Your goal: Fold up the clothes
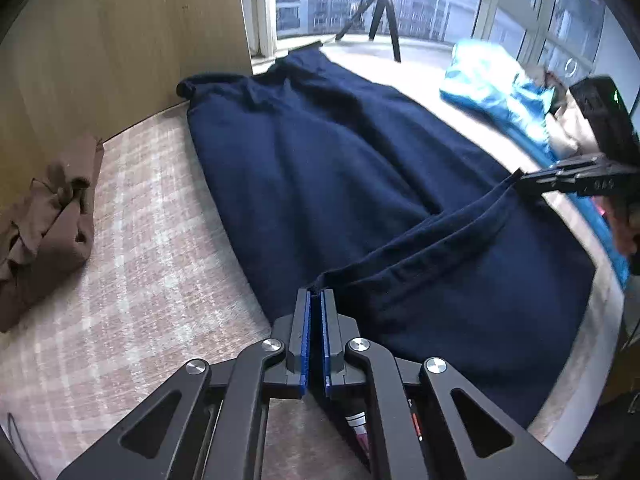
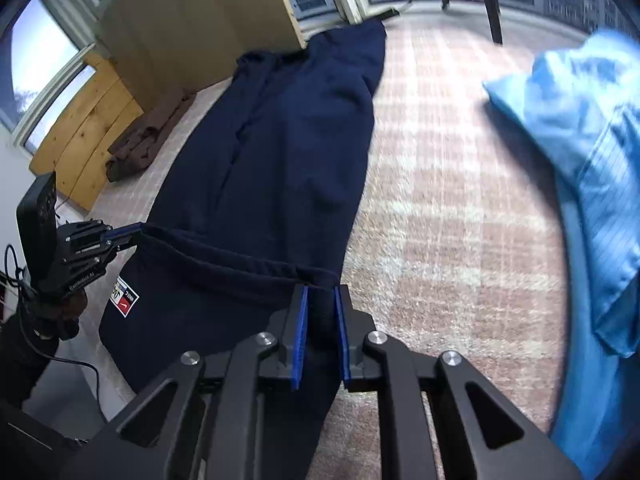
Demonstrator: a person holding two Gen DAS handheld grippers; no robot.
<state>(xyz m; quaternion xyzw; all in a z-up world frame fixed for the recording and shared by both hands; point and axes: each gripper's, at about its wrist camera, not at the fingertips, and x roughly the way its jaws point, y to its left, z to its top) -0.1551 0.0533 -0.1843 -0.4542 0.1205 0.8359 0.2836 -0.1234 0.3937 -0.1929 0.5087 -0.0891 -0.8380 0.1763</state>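
Observation:
A long navy garment (image 1: 340,168) lies stretched along the plaid bed surface; it also shows in the right wrist view (image 2: 280,152). My left gripper (image 1: 317,294) is shut on one corner of its near hem. My right gripper (image 2: 320,290) is shut on the other corner, and it shows side-on in the left wrist view (image 1: 524,178). The hem is lifted and stretched between the two grippers. A red and white label (image 2: 125,298) shows inside the raised edge. My left gripper appears at the left in the right wrist view (image 2: 138,232).
A folded brown garment (image 1: 44,224) lies at the left by the wooden wall (image 1: 120,40). A light blue garment (image 2: 592,168) is heaped at the right. A tripod (image 1: 384,12) stands by the window at the far end. The bed edge (image 1: 580,368) curves at the right.

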